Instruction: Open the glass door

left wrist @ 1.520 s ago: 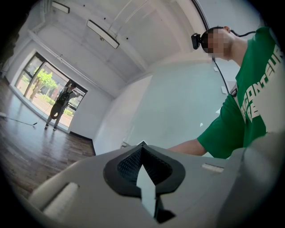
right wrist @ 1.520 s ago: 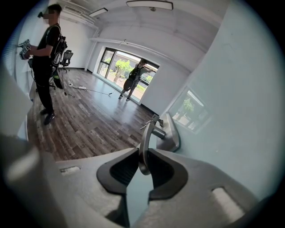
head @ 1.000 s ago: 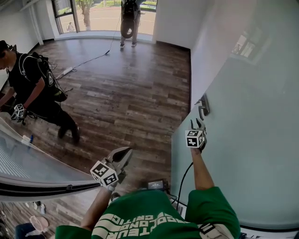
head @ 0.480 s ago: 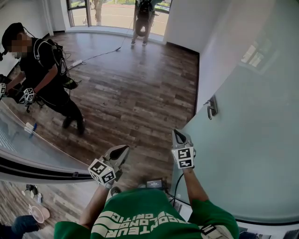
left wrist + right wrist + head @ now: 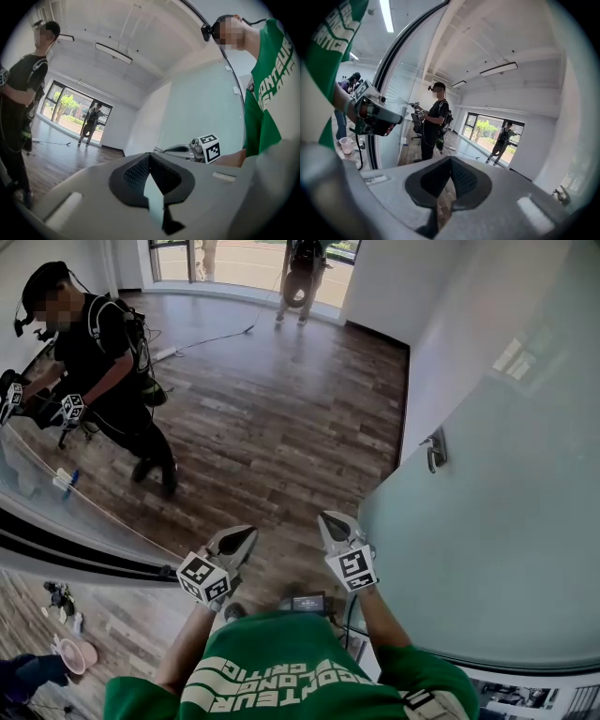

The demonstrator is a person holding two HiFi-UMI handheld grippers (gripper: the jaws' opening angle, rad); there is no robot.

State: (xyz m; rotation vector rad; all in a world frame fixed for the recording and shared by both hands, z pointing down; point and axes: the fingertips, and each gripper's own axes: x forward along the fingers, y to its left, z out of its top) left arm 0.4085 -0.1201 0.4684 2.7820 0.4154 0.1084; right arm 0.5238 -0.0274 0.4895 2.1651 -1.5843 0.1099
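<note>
My right gripper (image 5: 330, 524), jaws together, hangs beside my left gripper (image 5: 239, 540) above the brown wood-plank floor (image 5: 272, 427), well apart from the small metal handle (image 5: 433, 450) on the frosted glass door (image 5: 487, 521); a black-clad person (image 5: 112, 371) stands at the left.

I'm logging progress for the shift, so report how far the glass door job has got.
Done, it seems: the glass door stands swung aside, with bare wood floor showing past its edge. In hand: nothing. The right claw is shut and empty, apart from the door handle, and the left claw is shut and empty too. Left: apparently nothing, unless the door should go wider.
</note>
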